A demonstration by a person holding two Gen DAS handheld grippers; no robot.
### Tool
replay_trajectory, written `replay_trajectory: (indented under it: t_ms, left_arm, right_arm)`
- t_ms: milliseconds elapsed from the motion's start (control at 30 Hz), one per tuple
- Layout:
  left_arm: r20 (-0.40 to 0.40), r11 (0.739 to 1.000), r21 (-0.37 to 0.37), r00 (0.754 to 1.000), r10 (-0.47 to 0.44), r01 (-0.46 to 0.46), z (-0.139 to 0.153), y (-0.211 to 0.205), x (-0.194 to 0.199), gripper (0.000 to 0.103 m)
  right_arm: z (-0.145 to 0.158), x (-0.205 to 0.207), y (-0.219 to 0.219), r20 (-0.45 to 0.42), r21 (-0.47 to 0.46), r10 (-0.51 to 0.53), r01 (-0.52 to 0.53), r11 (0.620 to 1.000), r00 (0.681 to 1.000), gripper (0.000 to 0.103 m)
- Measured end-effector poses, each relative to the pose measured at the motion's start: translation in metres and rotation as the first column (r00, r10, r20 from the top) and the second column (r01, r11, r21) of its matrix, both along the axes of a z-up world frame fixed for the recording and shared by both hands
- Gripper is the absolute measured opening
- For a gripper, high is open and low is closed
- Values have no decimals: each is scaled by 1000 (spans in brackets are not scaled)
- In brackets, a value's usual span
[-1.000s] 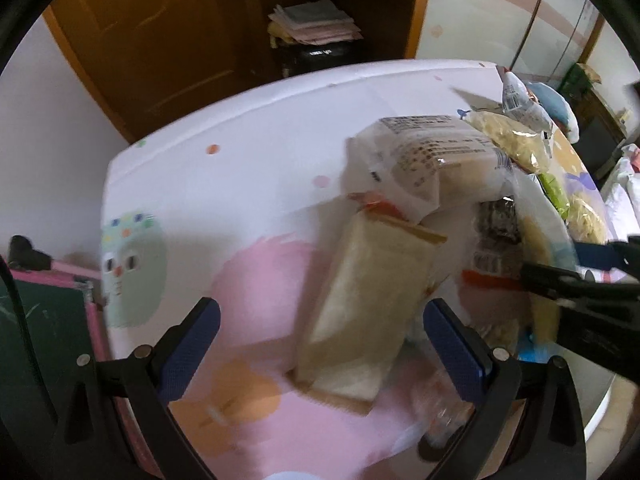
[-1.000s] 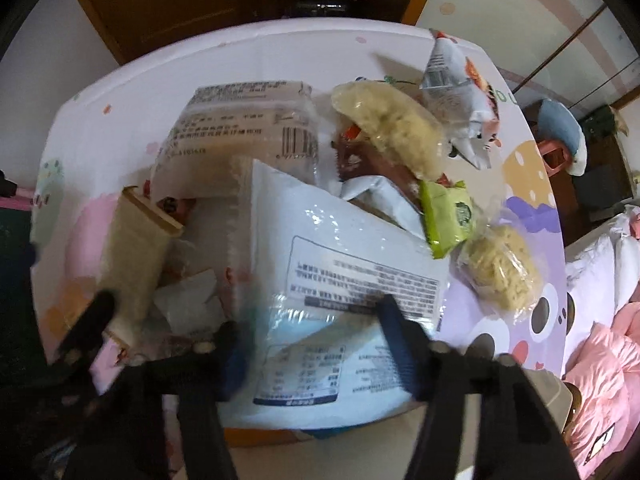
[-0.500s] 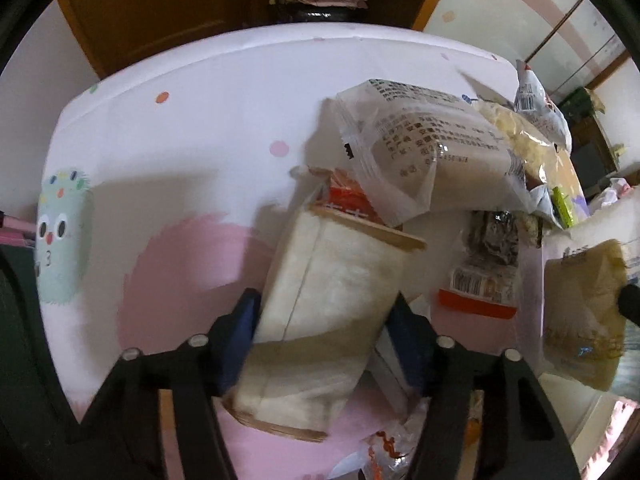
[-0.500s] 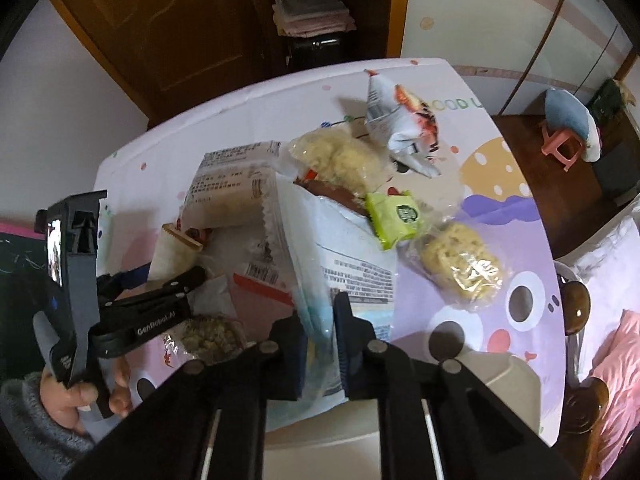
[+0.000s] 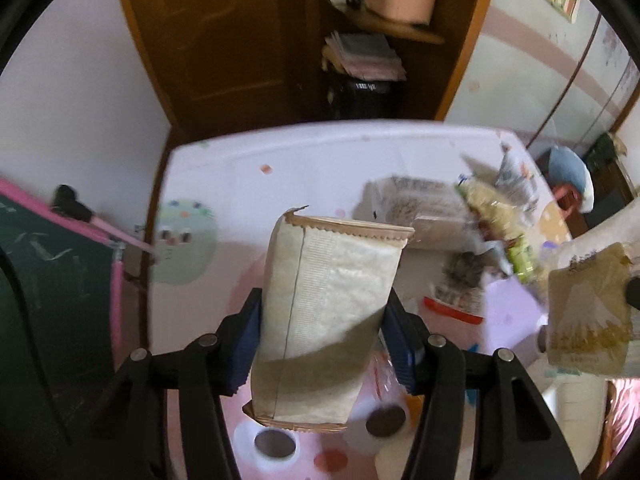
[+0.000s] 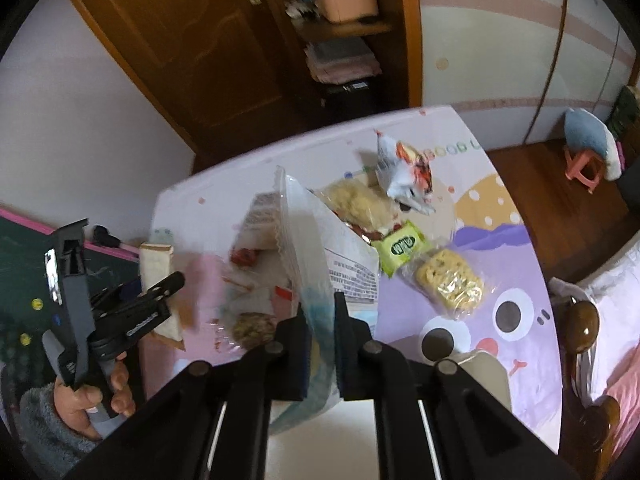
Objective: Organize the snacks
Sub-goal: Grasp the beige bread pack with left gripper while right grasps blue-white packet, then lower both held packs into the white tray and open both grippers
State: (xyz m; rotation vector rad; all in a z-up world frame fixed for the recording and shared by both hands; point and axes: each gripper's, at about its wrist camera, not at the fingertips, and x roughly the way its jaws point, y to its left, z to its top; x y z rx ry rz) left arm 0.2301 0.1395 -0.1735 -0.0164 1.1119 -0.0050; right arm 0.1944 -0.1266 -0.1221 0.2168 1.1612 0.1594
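Note:
My left gripper (image 5: pixel 322 336) is shut on a tan and white bread packet (image 5: pixel 328 304) and holds it upright above the table; the packet also shows in the right wrist view (image 6: pixel 158 264). My right gripper (image 6: pixel 322 336) is shut on a large clear and white printed bag (image 6: pixel 316 248), held edge-on above the table; the bag shows at the right edge of the left wrist view (image 5: pixel 588 316). A pile of snacks lies on the table: a noodle block (image 6: pixel 450 280), a green packet (image 6: pixel 402 248), a white and orange chip bag (image 6: pixel 404 176).
The table (image 6: pixel 500 216) has a pastel cartoon cover. A chalkboard with a pink frame (image 5: pixel 60 280) stands at its left. A brown door and shelves (image 5: pixel 360 40) are behind. A wooden chair knob (image 6: pixel 584 324) and a bed are at the right.
My left gripper closed on the bread packet and lifted it off the table. My right gripper raised the large bag higher, away from the pile.

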Motion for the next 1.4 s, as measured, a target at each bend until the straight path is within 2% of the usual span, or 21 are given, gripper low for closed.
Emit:
replay_trajectory:
  t_ms: [200,300,400,467,567,733,867,1100,1133,1200,1267,1400]
  left_arm:
    - [102,1000,-17,995,18,-17,86,-20,-64,55]
    - [141,999,-53,990,18,-10,125,-37,-102,55]
    - [150,996,-89,989,14,-1,146,-62,-141,55]
    - [142,994,-110,990,12,4,149,-77,-160,55]
    - [121,993,-119,993,11,3,146,-100,-194,55]
    - [57,994,-106,998,-8,14,120,-134,-229,55]
    - [17,997,-82,1000,-8,10,99,-148,-240,55]
    - [-35,1000,-28,999,-11,10,70,-158,-244,57]
    - [-36,1000,-20,999,-14,14,67,-158,-242,60]
    - [-42,1000,9,999,-18,19,63,-160,-243,90]
    - [-27,1000,17,1000,-10,11,64,-160,-247,94]
    - [-39,1000,-14,999,14,-15,68,-155,-249,94]
  right_arm:
    - [54,-30,-25,97,83,50,-58,995,994,8]
    - [86,-56,-38,157,112,98,-117,987,983,8]
    - [111,-83,-51,198,121,142,-167,978,970,8]
    - [121,-102,-59,214,120,170,-199,973,962,8]
    - [122,-134,-75,211,119,211,-239,964,955,9]
    - [94,-170,-85,134,87,255,-268,960,958,9]
    - [61,-188,-90,44,69,266,-268,961,963,9]
    - [37,-199,-91,4,8,261,-261,965,965,11]
    - [36,-198,-89,3,-2,262,-262,965,965,13]
    - [36,-197,-87,3,-25,252,-252,967,968,16]
    - [39,-199,-85,22,-46,249,-248,968,968,22]
    - [52,-211,-83,94,-81,243,-236,968,965,47]
